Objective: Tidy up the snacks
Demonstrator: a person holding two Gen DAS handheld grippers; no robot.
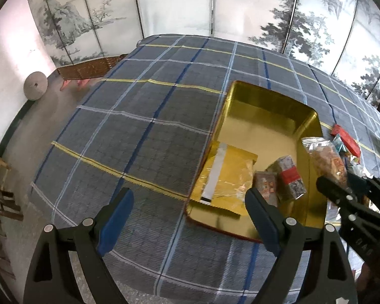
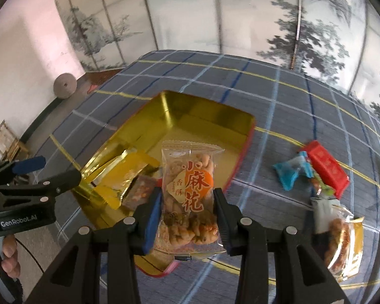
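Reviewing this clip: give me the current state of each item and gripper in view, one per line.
Gold tin: open, partly filled.
Twist-snack packet: sealed, clamped in right gripper above the tin.
Left gripper: open, empty.
Gold foil pouch: lying in the tin.
Red box: on the cloth, outside the tin.
Blue candy: wrapped, on the cloth.

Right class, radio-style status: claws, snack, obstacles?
Right claw shut on fried-twist packet, above gold tin. Left claw open, empty. Tin's far half free.

- Left gripper (image 1: 190,217): jaws wide apart, nothing between them, above plaid cloth (image 1: 139,126).
- Gold tin (image 1: 266,106) ahead of right jaw; foil pouch (image 1: 228,177) inside.
- Right gripper (image 1: 342,190) beyond right jaw, clamping snack bag (image 1: 326,159).
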